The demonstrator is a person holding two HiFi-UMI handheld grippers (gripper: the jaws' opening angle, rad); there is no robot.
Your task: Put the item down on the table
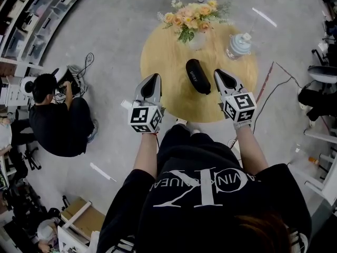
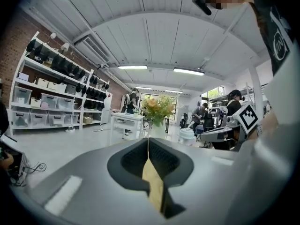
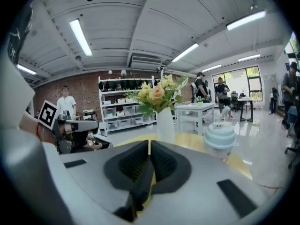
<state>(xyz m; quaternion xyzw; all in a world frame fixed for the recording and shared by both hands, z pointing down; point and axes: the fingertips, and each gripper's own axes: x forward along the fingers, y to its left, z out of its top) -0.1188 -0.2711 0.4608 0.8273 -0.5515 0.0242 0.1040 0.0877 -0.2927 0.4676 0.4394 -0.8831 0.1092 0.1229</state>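
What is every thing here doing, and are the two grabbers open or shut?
left gripper: shut, empty.
right gripper: shut, empty.
black case: lying flat on the round table, held by neither gripper.
flower vase: upright, full of flowers.
pale blue jar: upright, lid on.

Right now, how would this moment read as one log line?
left tongs: shut, empty | right tongs: shut, empty | black case: lying on table, apart from both tongs

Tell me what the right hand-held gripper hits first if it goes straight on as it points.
Most likely the white vase of flowers, standing almost dead ahead of the right hand-held gripper on the round table; the blue-lidded jar sits off to the right.
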